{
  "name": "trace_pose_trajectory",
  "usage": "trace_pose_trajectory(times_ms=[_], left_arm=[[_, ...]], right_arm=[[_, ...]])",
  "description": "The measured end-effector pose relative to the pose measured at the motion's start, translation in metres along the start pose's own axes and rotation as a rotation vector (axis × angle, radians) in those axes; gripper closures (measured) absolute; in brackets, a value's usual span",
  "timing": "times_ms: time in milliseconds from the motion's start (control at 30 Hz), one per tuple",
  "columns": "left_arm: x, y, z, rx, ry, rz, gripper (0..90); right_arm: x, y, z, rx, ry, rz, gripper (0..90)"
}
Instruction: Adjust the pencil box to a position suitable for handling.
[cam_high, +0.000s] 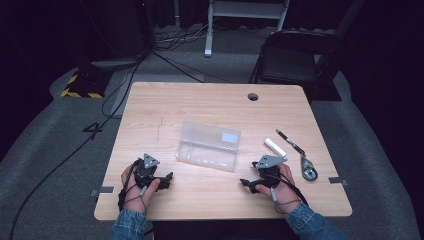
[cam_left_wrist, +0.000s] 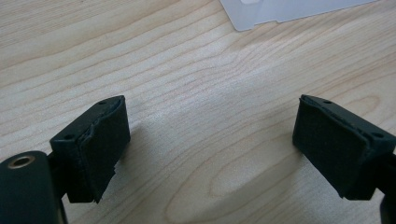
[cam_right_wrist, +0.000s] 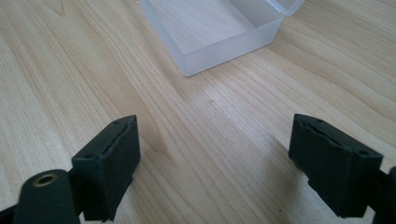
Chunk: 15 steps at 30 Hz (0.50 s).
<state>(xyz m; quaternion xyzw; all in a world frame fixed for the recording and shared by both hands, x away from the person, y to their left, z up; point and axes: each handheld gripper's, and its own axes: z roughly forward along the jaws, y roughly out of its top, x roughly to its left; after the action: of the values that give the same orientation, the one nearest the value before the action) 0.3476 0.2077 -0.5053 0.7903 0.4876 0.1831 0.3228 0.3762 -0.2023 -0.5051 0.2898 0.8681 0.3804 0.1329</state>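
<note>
I hold my left tool (cam_high: 159, 181) low over the near left part of the wooden counter (cam_high: 200, 100), and its jaws are spread wide with nothing but bare wood grain between them. My right tool (cam_high: 251, 183) sits over the near right part of the counter, its jaws likewise spread apart and gripping nothing. Both tools point inward, toward each other.

Between and just beyond them lies the clear plastic box (cam_high: 208, 146), open, with its lid standing up along the far side. It rests near the middle of the counter, apart from both tools. In the left gripper view a corner of the box (cam_left_wrist: 261, 14) sits at the top edge, well ahead of my spread jaws. In the right gripper view the box's shallow tray (cam_right_wrist: 210, 32) lies ahead and looks empty inside.

To the right of the box, a short white stick (cam_high: 275, 147) lies just beyond my right hand. Farther right are a dark pen (cam_high: 290, 142) and a small silvery object (cam_high: 309, 170) that I cannot make out clearly.
</note>
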Motion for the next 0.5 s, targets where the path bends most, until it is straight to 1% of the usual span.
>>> trace_pose_trajectory(times_ms=[100, 200, 233, 267, 300, 367, 400, 500], left_arm=[[-0.0003, -0.0001, -0.0001, -0.001, 0.003, 0.0, 11.8], [-0.0001, 0.0, 0.0, 0.0, 0.0, -0.003, 11.6], [-0.0002, 0.0006, 0.0005, 0.004, 0.017, -0.006, 11.3], [-0.0006, 0.0011, 0.0015, 0.011, 0.024, -0.025, 8.7], [0.0005, 0.0014, 0.0019, 0.016, 0.025, -0.023, 6.0], [0.0005, 0.0013, 0.0019, 0.016, 0.024, -0.025, 5.0], [0.0005, 0.0012, 0.0018, 0.015, 0.025, -0.025, 5.0], [0.0005, 0.0007, 0.0012, 0.016, 0.025, -0.024, 5.0]], right_arm=[[0.0001, 0.0, 0.0, -0.001, 0.0, 0.0, 17.3], [0.0008, -0.0003, -0.0008, -0.01, -0.001, 0.005, 23.4], [0.0007, -0.0002, -0.0008, -0.011, -0.003, 0.007, 24.6], [0.0007, 0.0002, -0.0006, -0.015, -0.009, 0.01, 27.4], [0.0009, 0.0007, -0.0004, -0.017, -0.008, 0.01, 29.8], [0.0012, 0.0024, 0.0001, -0.015, -0.001, 0.005, 33.0], [0.0007, 0.0038, 0.0004, -0.009, 0.001, 0.001, 33.3], [-0.0015, 0.0078, 0.0004, -0.006, 0.007, 0.021, 34.3]])
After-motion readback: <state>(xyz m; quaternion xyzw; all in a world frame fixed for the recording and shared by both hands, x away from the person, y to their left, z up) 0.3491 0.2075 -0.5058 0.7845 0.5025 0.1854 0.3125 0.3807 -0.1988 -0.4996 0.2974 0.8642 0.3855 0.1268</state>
